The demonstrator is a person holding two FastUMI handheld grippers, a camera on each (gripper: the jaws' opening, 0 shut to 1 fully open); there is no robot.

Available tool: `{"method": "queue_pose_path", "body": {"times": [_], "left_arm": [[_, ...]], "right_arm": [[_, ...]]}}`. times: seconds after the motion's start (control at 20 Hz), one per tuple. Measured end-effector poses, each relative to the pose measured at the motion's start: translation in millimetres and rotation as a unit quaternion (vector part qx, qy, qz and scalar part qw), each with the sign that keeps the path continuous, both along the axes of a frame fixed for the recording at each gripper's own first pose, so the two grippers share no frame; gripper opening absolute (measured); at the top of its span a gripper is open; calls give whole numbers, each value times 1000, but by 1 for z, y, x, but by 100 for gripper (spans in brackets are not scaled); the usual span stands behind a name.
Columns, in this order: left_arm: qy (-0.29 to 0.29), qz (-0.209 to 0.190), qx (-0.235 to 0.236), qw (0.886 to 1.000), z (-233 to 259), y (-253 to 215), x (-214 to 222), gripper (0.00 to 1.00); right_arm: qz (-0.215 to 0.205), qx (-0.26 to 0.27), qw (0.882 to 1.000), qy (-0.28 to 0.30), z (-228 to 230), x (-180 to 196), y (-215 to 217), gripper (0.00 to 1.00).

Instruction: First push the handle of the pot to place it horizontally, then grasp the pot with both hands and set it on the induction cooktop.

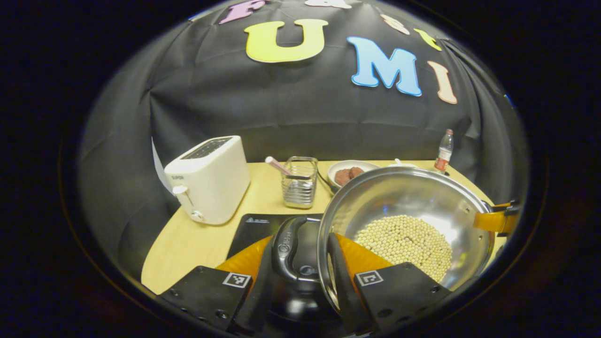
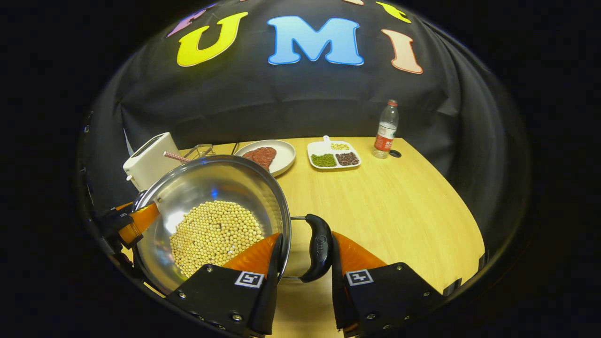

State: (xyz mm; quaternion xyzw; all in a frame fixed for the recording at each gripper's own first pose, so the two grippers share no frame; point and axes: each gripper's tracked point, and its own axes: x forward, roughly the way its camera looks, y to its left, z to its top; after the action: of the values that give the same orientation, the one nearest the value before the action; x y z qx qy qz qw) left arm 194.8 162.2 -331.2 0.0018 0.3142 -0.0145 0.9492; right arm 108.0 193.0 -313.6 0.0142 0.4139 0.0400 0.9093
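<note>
Shiny steel is what the pot (image 1: 408,220) is made of, and it has a heap of pale soybeans (image 1: 406,244) in the bottom. In the left gripper view, the left hand-held gripper (image 1: 300,263) is closed on the pot's dark side handle (image 1: 293,249), one finger outside the handle and the other over the rim, inside the pot. Under the handle lies the black induction cooktop (image 1: 256,227) on the wooden bench (image 1: 188,244). Whether the pot rests on the cooktop or hangs above it, I cannot tell. Far across the pot, the other gripper grips the opposite handle. A white toaster (image 1: 209,178) stands to the left, and a wire basket (image 1: 299,183) with a straw stands behind the cooktop. A plate of red meat (image 1: 350,173) and a water bottle (image 1: 444,151) sit near the wall.

In the right gripper view, the right hand-held gripper (image 2: 305,263) is closed on the pot's other dark handle (image 2: 319,249), one finger inside the rim and one outside. The pot (image 2: 211,211) sits left of the fingers. Farther back is a divided dish of beans (image 2: 334,155).
</note>
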Motion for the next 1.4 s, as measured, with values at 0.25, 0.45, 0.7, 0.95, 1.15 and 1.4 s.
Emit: {"method": "queue_pose_path", "body": {"times": [0.25, 0.45, 0.7, 0.95, 1.15, 1.4], "left_arm": [[2, 17, 7, 1000, -2, 48, 3, 66], [6, 30, 4, 1000, -7, 75, 4, 63], [15, 38, 8, 999, -15, 102, 2, 63], [22, 46, 19, 999, -21, 117, -1, 64], [3, 54, 32, 998, -16, 119, 1, 74], [-71, 69, 47, 994, 29, 111, 9, 100]], "right_arm": [[14, 7, 1000, 3, 1, 4, 47, 49], [26, 3, 1000, 2, -3, 10, 68, 49], [39, 5, 999, 7, -5, 11, 95, 49], [44, 20, 999, 9, -11, 14, 109, 49], [65, 21, 998, -12, -7, 18, 109, 57], [89, -4, 993, -81, 12, 24, 89, 97]]}}
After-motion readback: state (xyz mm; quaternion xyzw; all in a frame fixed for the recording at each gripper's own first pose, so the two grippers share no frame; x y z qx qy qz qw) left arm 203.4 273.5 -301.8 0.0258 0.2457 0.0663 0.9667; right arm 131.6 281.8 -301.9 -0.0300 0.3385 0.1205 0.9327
